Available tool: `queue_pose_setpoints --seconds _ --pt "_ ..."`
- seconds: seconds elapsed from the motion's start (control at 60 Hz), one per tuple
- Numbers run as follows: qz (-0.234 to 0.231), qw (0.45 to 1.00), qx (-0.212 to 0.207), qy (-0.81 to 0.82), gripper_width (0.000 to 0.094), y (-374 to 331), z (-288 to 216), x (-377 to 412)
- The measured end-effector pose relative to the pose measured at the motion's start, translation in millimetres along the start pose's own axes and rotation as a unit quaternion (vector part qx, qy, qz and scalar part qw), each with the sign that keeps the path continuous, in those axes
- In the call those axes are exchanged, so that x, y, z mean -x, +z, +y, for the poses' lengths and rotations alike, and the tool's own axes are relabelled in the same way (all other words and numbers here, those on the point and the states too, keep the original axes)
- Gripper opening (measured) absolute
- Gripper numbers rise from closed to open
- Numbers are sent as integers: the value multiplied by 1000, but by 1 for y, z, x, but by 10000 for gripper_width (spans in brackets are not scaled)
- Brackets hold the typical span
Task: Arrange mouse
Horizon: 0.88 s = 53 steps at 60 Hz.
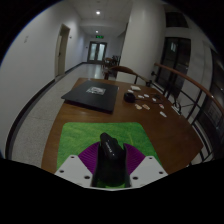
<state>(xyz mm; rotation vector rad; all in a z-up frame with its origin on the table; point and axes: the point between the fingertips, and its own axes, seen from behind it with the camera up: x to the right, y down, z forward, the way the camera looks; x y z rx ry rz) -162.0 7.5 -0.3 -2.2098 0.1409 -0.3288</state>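
A black mouse [109, 152] stands between my two fingers, its nose pointing forward and up. My gripper [110, 165] is shut on it, the purple pads [88, 158] pressing against both of its sides. Below and ahead of the mouse a green mat [82, 134] lies on the near part of the wooden table [60, 118]. The mouse hides the mat's middle, and I cannot tell whether the mouse touches the mat or hangs just above it.
A flat black laptop or pad [95, 93] lies at the table's far left. Several small items [140, 98] are scattered at the far right. Chairs [176, 84] stand along the table's right side. A corridor with a door [97, 52] lies beyond.
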Motion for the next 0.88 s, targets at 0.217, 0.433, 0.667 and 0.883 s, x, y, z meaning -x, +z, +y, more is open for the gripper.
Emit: queue_pose_setpoints --seconds 0.217,0.433,0.667,0.883 --pt "1 1000 -14 3 552 -1 0 0" --pt "17 999 5 34 852 -41 17 -5" --pt "10 997 -52 49 851 -165 7 23" --pt "-11 996 -91 22 848 -234 11 58"
